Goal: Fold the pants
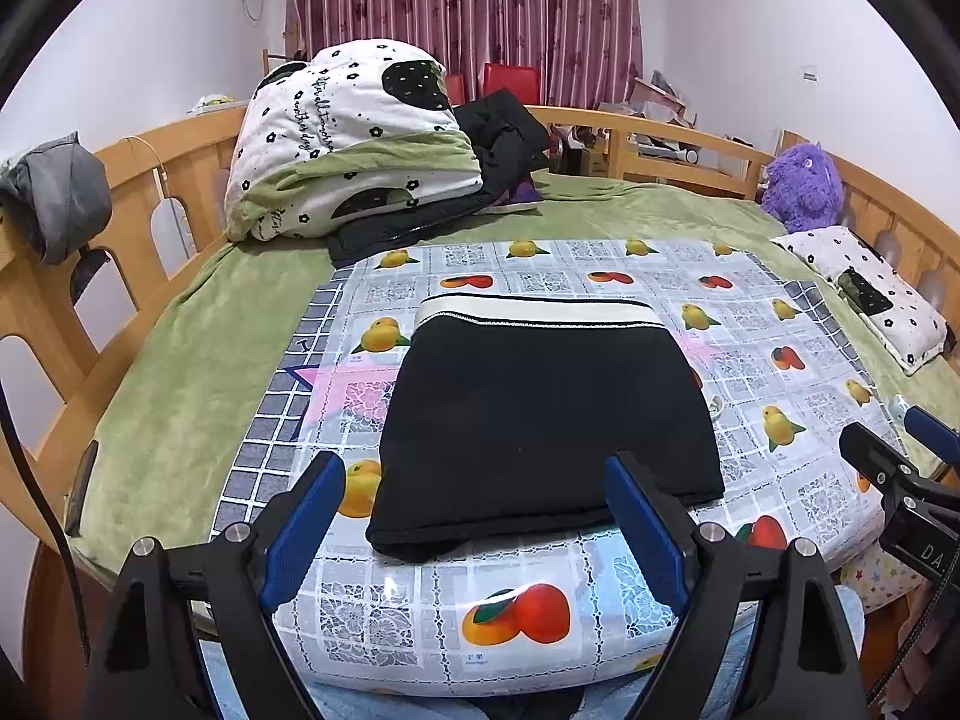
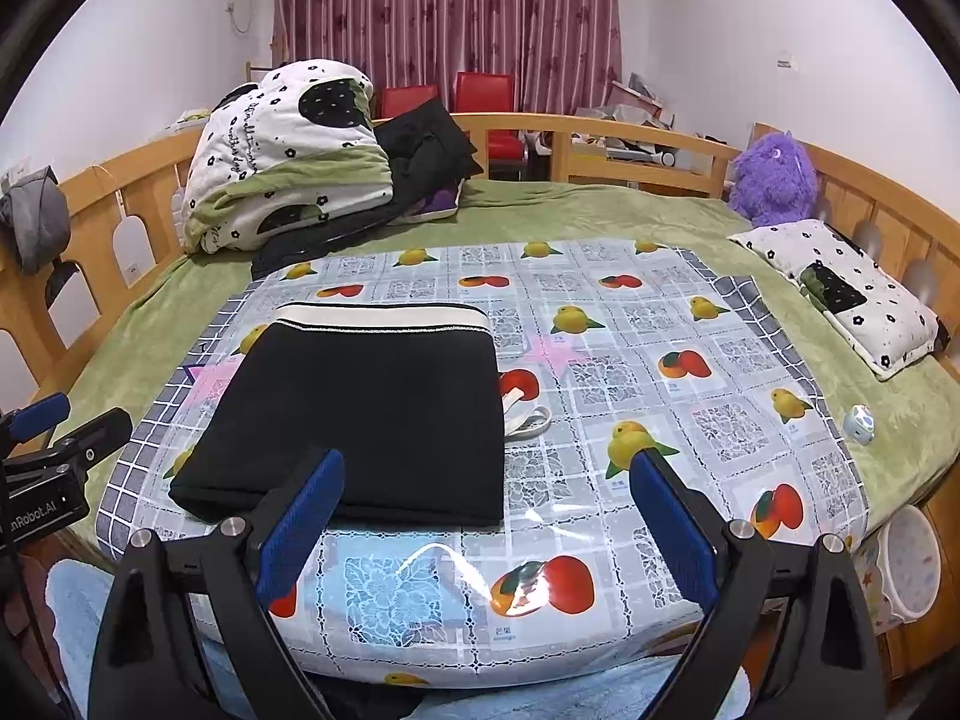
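Observation:
The black pants lie folded into a flat rectangle on the fruit-print plastic sheet, white waistband at the far side. My left gripper is open, its blue pads held above the near edge of the pants with nothing between them. My right gripper is open too, hovering over the near right corner of the pants and the sheet beside it. Each gripper also shows at the side of the other's view. A white drawstring pokes out at the pants' right edge.
A rolled quilt and dark clothes sit at the far left of the green bed. A small pillow and purple plush toy are at the right. Wooden rails surround the bed. A small round gadget lies near the right edge.

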The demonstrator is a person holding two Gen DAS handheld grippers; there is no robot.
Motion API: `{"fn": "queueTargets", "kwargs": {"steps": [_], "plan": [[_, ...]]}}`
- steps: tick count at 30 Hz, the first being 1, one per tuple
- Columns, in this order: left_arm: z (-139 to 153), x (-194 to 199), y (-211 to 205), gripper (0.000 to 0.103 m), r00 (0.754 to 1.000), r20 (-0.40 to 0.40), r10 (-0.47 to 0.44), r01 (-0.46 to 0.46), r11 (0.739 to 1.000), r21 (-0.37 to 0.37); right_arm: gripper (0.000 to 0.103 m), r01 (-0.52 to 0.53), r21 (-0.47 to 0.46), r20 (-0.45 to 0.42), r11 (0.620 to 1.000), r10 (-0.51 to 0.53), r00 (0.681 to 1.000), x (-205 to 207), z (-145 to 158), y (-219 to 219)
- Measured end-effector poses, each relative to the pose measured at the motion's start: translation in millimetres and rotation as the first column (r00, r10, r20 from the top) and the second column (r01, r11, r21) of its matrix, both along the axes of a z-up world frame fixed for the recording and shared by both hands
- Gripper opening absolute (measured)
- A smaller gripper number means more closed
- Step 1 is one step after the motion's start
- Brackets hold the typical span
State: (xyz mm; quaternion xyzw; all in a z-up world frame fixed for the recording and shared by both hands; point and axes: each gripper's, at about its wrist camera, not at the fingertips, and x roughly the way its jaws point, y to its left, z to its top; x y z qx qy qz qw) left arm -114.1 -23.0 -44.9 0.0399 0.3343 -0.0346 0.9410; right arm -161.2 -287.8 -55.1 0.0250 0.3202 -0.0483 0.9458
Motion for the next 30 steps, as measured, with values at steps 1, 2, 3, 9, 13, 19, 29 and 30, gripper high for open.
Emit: {"fn": "queueTargets", "kwargs": {"steps": [1,2,3,9,13,19,29,30], "plan": [[-0.1,-0.2,0.0,0.088,1.0,0.0,0.001,-0.001,1.0,0.001,0.095,0.002,-0.003,0.001,1.0,-0.002,1.0,0.3,-0.2,-0.1],[-0.1,-0.3,-0.1,0.088,1.0,0.001,0.003,-0.003,1.0,0.003,0.095,0.003,-0.004,0.001,1.0,-0.003,1.0,0.2,-0.3,-0.4],[-0.6,-0.3,0.1,0.088,1.0,0.002,0.005,-0.005,1.0,0.005,0.095,0.005,-0.004,0.001,1.0,-0.005,1.0,0.2,-0.7,-0.6],[-1.2,0.2,0.4,0.088,1.0,0.002,0.006,-0.006,1.0,0.009,0.095,0.008,0.002,0.001,1.0,-0.008,1.0,0.9,-1.8,-3.1],[-1.7,0.7,0.8,0.088,1.0,0.001,0.006,-0.006,1.0,0.008,0.095,0.008,0.001,0.0,1.0,-0.008,1.0,1.3,-2.0,-3.4],[-2.0,1.5,2.3,0.088,1.0,0.001,0.009,-0.009,1.0,0.006,0.095,0.01,0.002,0.002,1.0,-0.01,1.0,1.0,-1.9,-2.6],[-1.5,2.1,4.6,0.088,1.0,0.001,0.009,-0.009,1.0,0.005,0.095,0.015,0.0,0.006,1.0,-0.015,1.0,1.3,-0.9,1.0],[-1.5,2.1,4.5,0.088,1.0,0.002,0.009,-0.009,1.0,0.006,0.095,0.015,0.0,0.007,1.0,-0.015,1.0,1.5,-0.9,1.1]]}}
